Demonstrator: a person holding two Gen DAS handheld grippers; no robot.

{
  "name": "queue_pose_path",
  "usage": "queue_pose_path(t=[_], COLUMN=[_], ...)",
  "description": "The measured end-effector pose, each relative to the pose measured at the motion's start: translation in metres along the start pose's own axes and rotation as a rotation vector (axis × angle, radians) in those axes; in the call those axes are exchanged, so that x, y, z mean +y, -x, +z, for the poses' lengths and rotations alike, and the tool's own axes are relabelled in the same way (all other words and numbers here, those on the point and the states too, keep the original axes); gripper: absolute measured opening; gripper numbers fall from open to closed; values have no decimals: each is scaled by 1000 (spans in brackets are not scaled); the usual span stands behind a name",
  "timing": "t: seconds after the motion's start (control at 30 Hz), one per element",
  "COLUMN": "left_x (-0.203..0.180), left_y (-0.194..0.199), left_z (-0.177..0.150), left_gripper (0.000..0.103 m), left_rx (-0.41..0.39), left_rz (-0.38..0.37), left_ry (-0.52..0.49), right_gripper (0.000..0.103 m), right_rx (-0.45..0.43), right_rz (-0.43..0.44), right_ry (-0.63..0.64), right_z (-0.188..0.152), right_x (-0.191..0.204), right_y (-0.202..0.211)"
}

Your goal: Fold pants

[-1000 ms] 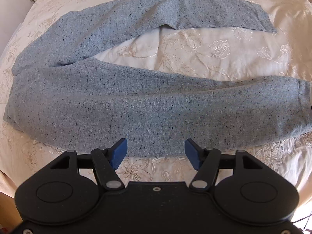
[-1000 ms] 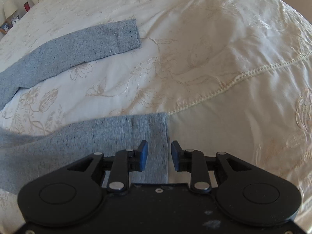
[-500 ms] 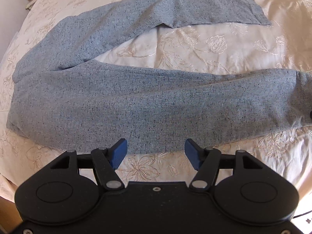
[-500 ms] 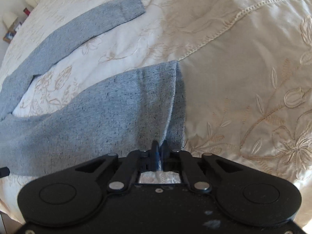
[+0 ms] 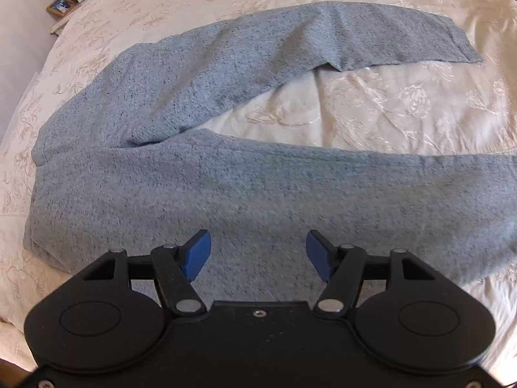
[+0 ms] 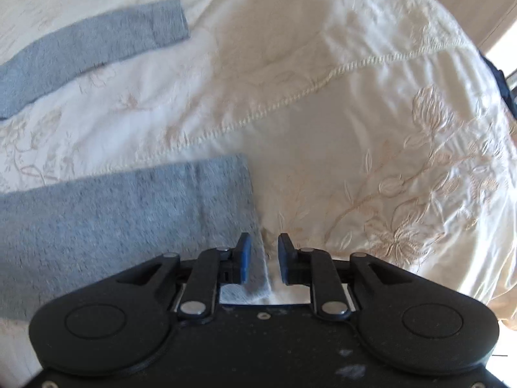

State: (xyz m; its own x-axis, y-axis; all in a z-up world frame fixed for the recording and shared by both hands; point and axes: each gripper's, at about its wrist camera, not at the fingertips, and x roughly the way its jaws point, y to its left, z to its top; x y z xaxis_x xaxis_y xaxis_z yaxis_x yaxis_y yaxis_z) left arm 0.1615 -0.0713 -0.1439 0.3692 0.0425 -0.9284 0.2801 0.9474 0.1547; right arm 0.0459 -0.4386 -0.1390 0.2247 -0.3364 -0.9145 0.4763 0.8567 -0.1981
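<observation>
Grey knit pants [image 5: 226, 194] lie flat on a cream bedspread [image 5: 387, 103], waist at the left and the two legs spread apart to the right. My left gripper [image 5: 258, 253] hovers open over the near leg, nothing between its blue pads. In the right wrist view, the near leg's hem [image 6: 223, 187] runs down to my right gripper [image 6: 263, 258]. Its jaws are opening, and the hem's edge lies in the gap between them without either pad pressing on it. The far leg's hem [image 6: 168, 22] lies at the upper left.
A nightstand with a lamp, a small clock and a picture frame [image 5: 64, 3] stands beyond the bed's far left corner. A stitched seam [image 6: 323, 80] crosses the bedspread diagonally. A dark object [image 6: 504, 87] shows past the bed's right edge.
The left gripper has moved forward from the near leg's front edge to over the leg. The right gripper pinched shut at the hem half a second ago and now stands parted.
</observation>
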Motion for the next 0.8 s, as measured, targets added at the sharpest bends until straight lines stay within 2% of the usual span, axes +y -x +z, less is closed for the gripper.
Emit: queue_pose_path(t=[0.1,0.17,0.23,0.3,0.33,0.43,0.5,0.57,0.67,0.8], left_x=[14,17,14,13,15,30,45,60,73,72], left_y=[-27,-48,-73,-94,-98,-87,-79,-78,-91,-119], left_z=[15,21,23,22,22,28,32,36,42,59], left_gripper=[67,67,67,68,72,70,69,67,67,72], left_rx=[15,22,52,78,71,7,-45,-65,-43,-32], left_rz=[-36,-53,-46,-70,-77,-131,-139,-148,-184,-115], left_ry=[18,6,-51,-109,-130,-126,-112,-96,-102,-128], right_gripper=[24,24,25,25,25,25,25,25,25,25], right_rx=[-88,-88,-79,-69,-61,-40,-11,37,70,74], right_rz=[81,127,176,247,274,345,381,407,446,478], right_ry=[-11,3,20,31,41,95,129,146,125,145], right_z=[4,6,6,4,4,1,-4,-8,-17,-40], right_x=[34,66,101,136,155,210,246,272,291,310], right_y=[24,32,37,43,42,40,39,35,40,44])
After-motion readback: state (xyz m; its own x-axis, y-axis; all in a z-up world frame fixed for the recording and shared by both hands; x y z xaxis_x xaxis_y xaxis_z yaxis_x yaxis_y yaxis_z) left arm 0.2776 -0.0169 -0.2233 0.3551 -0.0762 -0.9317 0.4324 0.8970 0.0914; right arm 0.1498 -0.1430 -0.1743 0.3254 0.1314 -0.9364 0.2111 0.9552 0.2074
